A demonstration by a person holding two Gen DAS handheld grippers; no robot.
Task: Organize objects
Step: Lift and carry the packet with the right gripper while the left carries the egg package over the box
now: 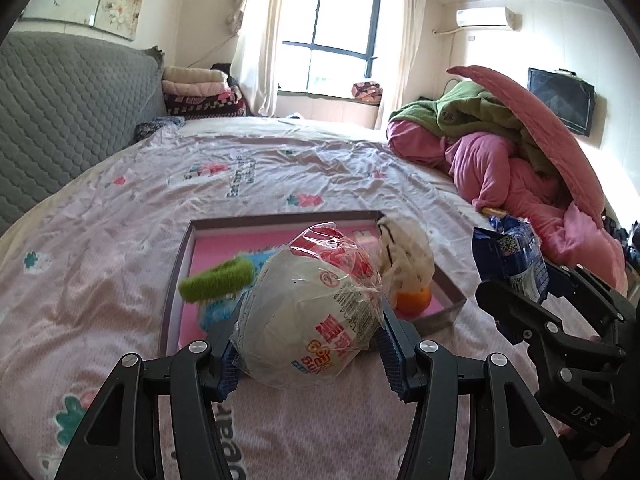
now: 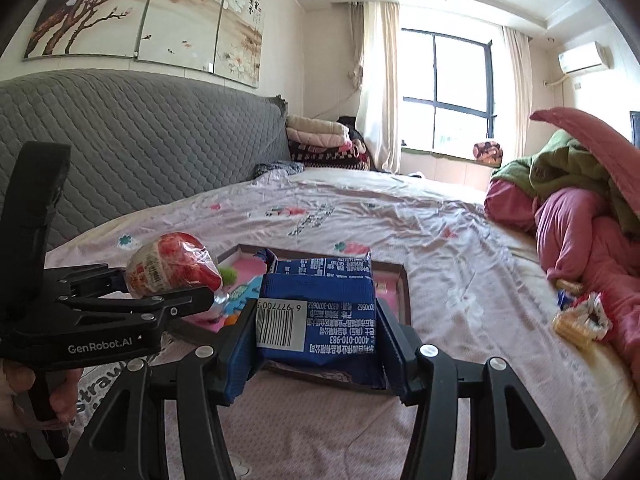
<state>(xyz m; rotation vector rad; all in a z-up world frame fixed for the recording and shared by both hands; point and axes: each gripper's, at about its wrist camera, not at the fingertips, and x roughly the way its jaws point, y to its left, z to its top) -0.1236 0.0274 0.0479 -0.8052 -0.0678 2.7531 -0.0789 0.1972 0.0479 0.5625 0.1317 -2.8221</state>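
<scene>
My left gripper is shut on an egg-shaped toy in clear wrap, white below and red on top, held above the bed just in front of a shallow pink-lined box. The toy also shows in the right wrist view. My right gripper is shut on a blue snack packet with a barcode, held over the box's near edge; the packet also shows in the left wrist view. In the box lie a green fuzzy item, a blue item, an orange and a white netted bundle.
The box sits on a bed with a pink flowered sheet. A grey quilted headboard stands at left. A heap of pink and green bedding fills the right. Loose snack wrappers lie by the heap.
</scene>
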